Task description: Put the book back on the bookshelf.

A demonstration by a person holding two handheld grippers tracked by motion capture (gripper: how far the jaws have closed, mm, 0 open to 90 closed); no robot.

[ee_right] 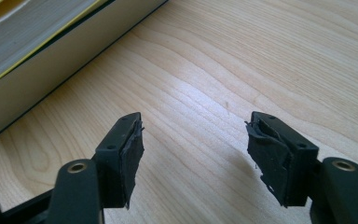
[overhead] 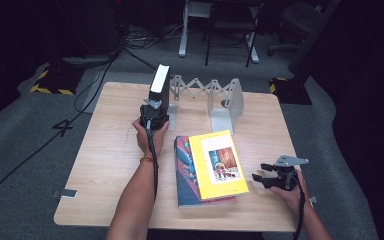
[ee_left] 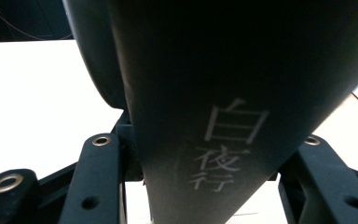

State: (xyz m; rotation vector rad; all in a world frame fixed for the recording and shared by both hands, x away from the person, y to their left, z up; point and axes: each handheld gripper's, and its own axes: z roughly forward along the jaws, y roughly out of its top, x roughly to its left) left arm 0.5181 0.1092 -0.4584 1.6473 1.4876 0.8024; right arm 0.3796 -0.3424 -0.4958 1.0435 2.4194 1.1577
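- The left gripper (overhead: 155,111) is clamped on a thick black book (overhead: 160,88) with a white page edge, holding it upright at the far left of the light wooden table (overhead: 105,165), just beside the left end of a grey metal folding book rack (overhead: 215,97).
- In the left gripper view, the book's dark spine (ee_left: 223,116), printed with pale characters, sits between the two black jaws.
- Near the table's middle, a yellow paperback (overhead: 217,164) lies flat on top of a larger blue-covered book (overhead: 185,175).
- The right gripper (overhead: 262,175) rests just beside this stack, its jaws spread apart with nothing between them, above bare wood.
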